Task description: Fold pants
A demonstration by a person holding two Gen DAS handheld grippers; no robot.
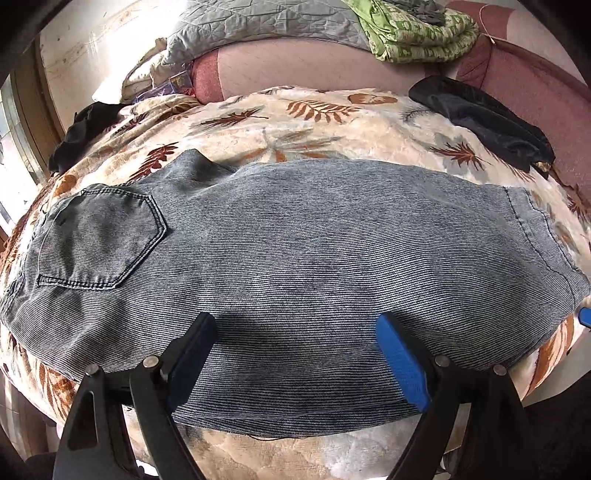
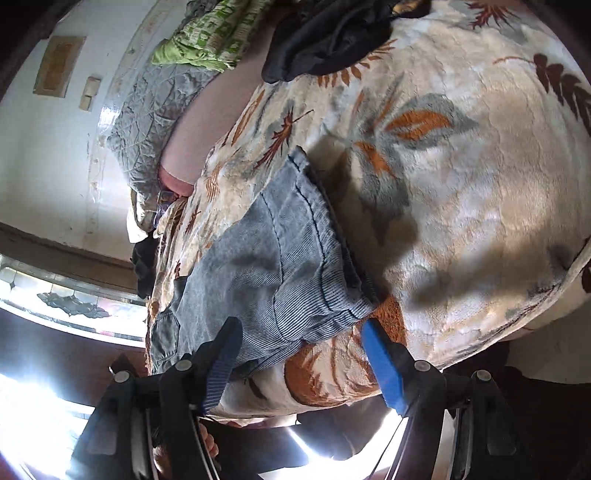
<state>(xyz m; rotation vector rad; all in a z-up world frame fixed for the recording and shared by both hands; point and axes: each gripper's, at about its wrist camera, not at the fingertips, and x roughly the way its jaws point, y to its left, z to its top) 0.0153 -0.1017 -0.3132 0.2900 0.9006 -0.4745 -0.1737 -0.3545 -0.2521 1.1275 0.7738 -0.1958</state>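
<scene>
Grey-blue striped denim pants point(image 1: 295, 266) lie flat across the leaf-print blanket point(image 1: 295, 122), folded lengthwise, back pocket point(image 1: 99, 240) at the left, hem at the right. My left gripper point(image 1: 295, 325) is open, its blue-padded fingers point(image 1: 400, 362) spread over the near edge of the pants at mid-length. In the right wrist view the hem end of the pants point(image 2: 280, 258) lies ahead. My right gripper point(image 2: 299, 332) is open, hovering at the hem's near corner, holding nothing. Its fingertip shows at the left wrist view's right edge point(image 1: 585, 317).
A black garment point(image 1: 484, 118) lies at the blanket's far right and another dark cloth point(image 1: 85, 129) at the far left. A grey quilt point(image 1: 258, 26) and green patterned bedding point(image 1: 417, 33) are piled beyond. The bed's edge is just below the grippers.
</scene>
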